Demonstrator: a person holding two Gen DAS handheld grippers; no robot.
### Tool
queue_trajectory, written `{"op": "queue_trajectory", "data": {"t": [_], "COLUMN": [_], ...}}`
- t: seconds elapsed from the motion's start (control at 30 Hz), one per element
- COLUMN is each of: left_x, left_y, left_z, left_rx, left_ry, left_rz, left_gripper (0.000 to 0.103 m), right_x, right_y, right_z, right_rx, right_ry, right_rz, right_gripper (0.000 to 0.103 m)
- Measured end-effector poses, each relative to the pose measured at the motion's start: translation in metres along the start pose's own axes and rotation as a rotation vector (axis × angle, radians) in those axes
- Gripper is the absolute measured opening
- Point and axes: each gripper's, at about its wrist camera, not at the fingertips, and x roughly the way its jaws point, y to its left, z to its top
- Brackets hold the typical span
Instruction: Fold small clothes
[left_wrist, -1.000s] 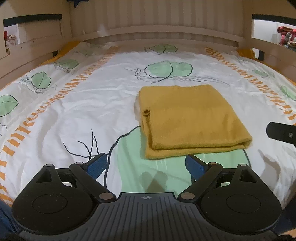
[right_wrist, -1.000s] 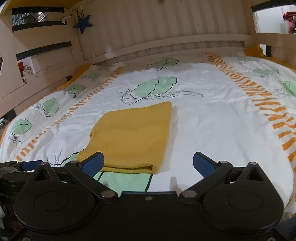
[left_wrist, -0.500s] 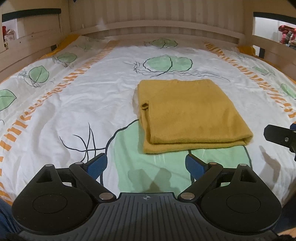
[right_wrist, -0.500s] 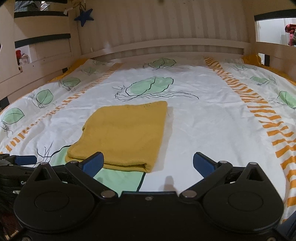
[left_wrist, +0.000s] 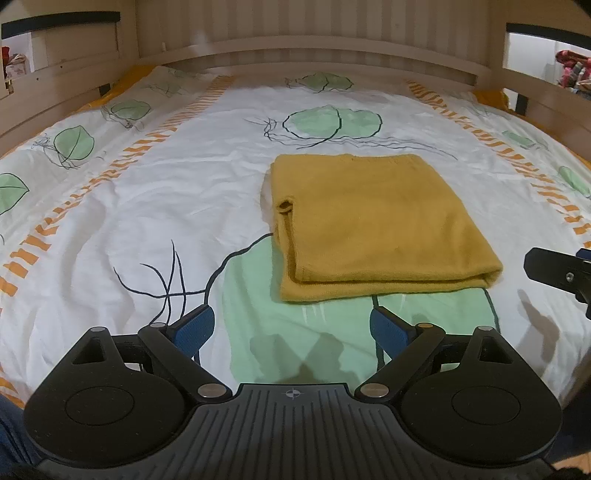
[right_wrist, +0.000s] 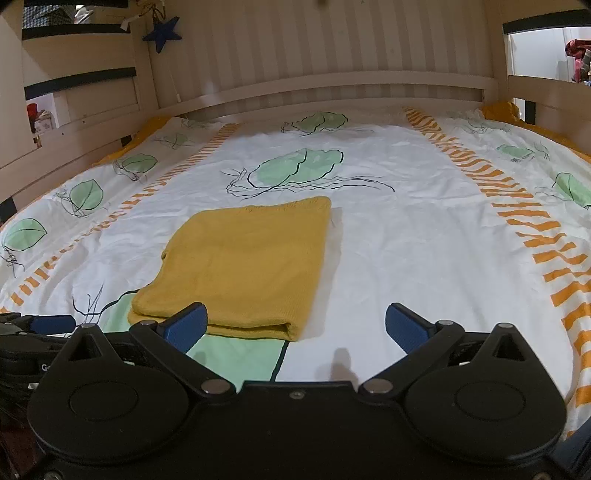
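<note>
A mustard yellow knit garment (left_wrist: 373, 225) lies folded into a flat rectangle on the bed; it also shows in the right wrist view (right_wrist: 243, 266). My left gripper (left_wrist: 291, 328) is open and empty, just short of the garment's near edge. My right gripper (right_wrist: 295, 326) is open and empty, at the garment's near right corner, its left finger (right_wrist: 186, 326) in front of the near fold. The right gripper's tip (left_wrist: 557, 275) shows at the right edge of the left wrist view. The left gripper (right_wrist: 40, 325) shows at the left edge of the right wrist view.
The bed has a white quilt (left_wrist: 147, 206) with green leaves and orange stripes. A wooden headboard (right_wrist: 325, 85) stands at the far end and wooden rails (left_wrist: 59, 81) run along both sides. A blue star (right_wrist: 162, 33) hangs at the upper left.
Both grippers have drawn back a little from the garment and tilted, so the folded garment sits slightly farther off. The garment has not moved. Both stay open.
</note>
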Motion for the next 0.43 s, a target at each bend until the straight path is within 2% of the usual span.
{"op": "queue_trajectory", "data": {"t": [0.3, 0.43], "left_x": [-0.0010, -0.0046], "left_y": [-0.0020, -0.0044], "left_z": [-0.0006, -0.0011], "left_rx": [0.001, 0.008], "left_ry": [-0.004, -0.031], "left_rz": [-0.005, -0.004], "left_gripper": [0.092, 0.091], "right_x": [0.0001, 0.0003], "right_y": [-0.0005, 0.0012], "right_z": [0.0002, -0.0002], "right_rx": [0.000, 0.003], "right_ry": [0.000, 0.001], "right_rz": [0.001, 0.000], "right_gripper": [0.102, 0.102]}}
